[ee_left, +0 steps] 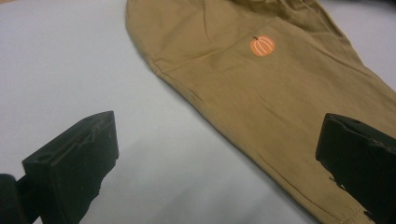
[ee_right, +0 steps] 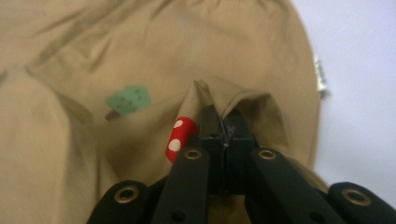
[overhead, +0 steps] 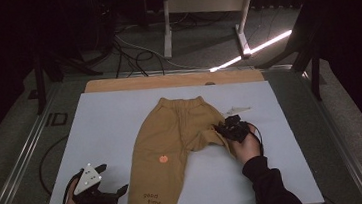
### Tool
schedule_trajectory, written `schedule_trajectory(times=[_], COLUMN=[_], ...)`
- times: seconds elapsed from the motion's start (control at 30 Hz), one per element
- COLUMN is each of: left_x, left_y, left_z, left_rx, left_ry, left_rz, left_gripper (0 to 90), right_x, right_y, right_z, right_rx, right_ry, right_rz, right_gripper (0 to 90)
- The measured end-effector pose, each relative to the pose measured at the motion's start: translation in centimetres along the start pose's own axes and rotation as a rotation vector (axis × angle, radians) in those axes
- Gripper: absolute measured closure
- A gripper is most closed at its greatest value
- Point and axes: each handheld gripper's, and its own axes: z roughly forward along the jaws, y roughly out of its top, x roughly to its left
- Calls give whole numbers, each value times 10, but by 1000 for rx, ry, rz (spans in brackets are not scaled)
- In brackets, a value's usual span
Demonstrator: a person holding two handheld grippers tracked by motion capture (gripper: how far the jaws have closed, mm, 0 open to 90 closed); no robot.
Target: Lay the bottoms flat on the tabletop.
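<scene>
A pair of small tan trousers [overhead: 173,143] lies on the white mat [overhead: 101,125], waistband at the far end. Its left leg runs straight toward me with an orange pumpkin print [ee_left: 262,46]. The right leg is folded up over the seat, and my right gripper [overhead: 223,127] is shut on its hem [ee_right: 219,100], beside a red spotted mushroom print [ee_right: 180,136] and a green tree print [ee_right: 128,99]. My left gripper [overhead: 112,179] rests open near the mat's front left, its jaws wide apart at the outer edge of the straight leg [ee_left: 299,121].
The mat lies on a wooden table [overhead: 167,79] framed by metal rails [overhead: 19,163]. A white label [overhead: 235,110] sticks out at the trousers' right side. Cables and a white stand [overhead: 205,9] are on the floor beyond.
</scene>
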Motion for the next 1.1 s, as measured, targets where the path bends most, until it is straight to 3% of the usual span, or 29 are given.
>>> schedule_trajectory(times=[0.3,0.4,0.47,0.53,0.57,0.63,0.9,1.07,1.1], left_x=[-1,-1,0,0,-1,0,-1,-1,-1], left_y=[1,1,1,1,1,1,1,1,1], left_z=[-1,-1,-1,-1,-1,-2,-3,-3,-3], left_rx=[-2,-2,-6,-7,-7,-8,-15,-20,-20], left_ry=[0,0,1,3,0,2,4,3,3], left_rz=[-2,-1,-4,-4,-3,-3,-2,-6,-6], left_gripper=[3,3,3,3,3,3,3,3,3], right_x=[2,2,3,3,2,1,6,19,19], right_y=[-1,-1,1,1,3,5,5,-8,-8], right_z=[-1,-2,-5,-8,-14,-22,-68,-100,-100], right_rx=[1,-5,-14,-26,-50,-67,-153,-176,-176], right_ry=[-5,-4,-14,-15,-23,-37,-51,-33,-33], right_rz=[-9,-8,-8,0,8,6,-11,-57,-57], right_gripper=[861,809,681,628,504,442,439,475,475])
